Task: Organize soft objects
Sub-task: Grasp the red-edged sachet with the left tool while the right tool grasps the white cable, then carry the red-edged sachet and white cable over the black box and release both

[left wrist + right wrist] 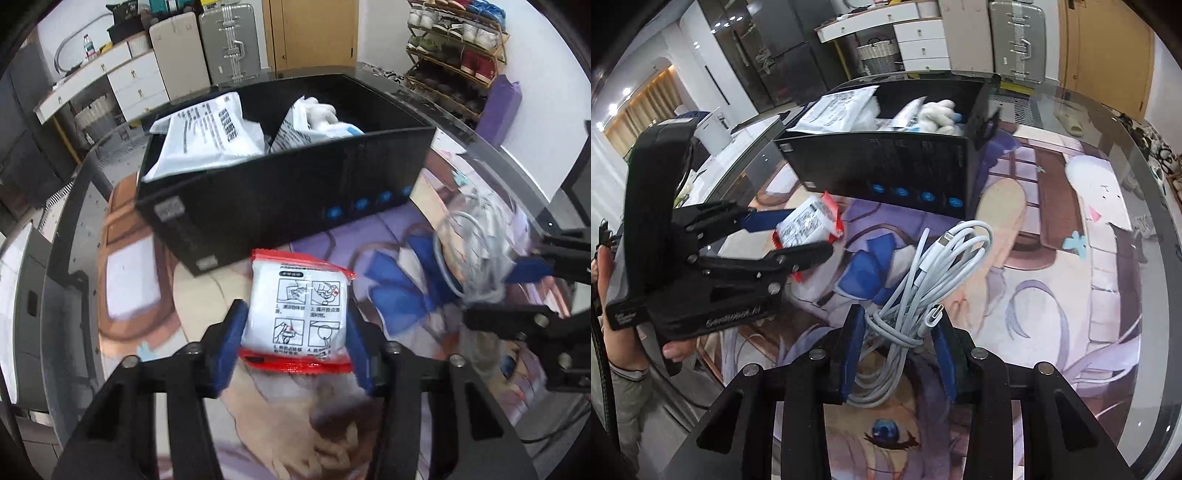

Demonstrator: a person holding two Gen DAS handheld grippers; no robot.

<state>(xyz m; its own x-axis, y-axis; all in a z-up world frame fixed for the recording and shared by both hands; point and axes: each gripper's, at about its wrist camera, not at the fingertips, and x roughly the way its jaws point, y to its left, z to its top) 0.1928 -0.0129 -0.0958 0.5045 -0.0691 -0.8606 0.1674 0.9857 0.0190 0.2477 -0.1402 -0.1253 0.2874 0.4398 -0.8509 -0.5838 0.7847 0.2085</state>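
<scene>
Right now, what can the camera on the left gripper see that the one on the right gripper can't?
Only the left wrist view shows the shoe rack and the printed instruction panels on the red-edged packet.

Only the right wrist view shows the person's hand holding the left gripper, and the sandal on the floor.

Both show the black box of white bags, the packet and the white cable bundle in the right gripper.

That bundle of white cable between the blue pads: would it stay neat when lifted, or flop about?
Probably floppy: the white cable bundle is loose loops, bound by only a few wraps near the right hand-held gripper. The free loops and connector ends would likely dangle. It looks light, and its smooth sheath might slip a little.
</scene>
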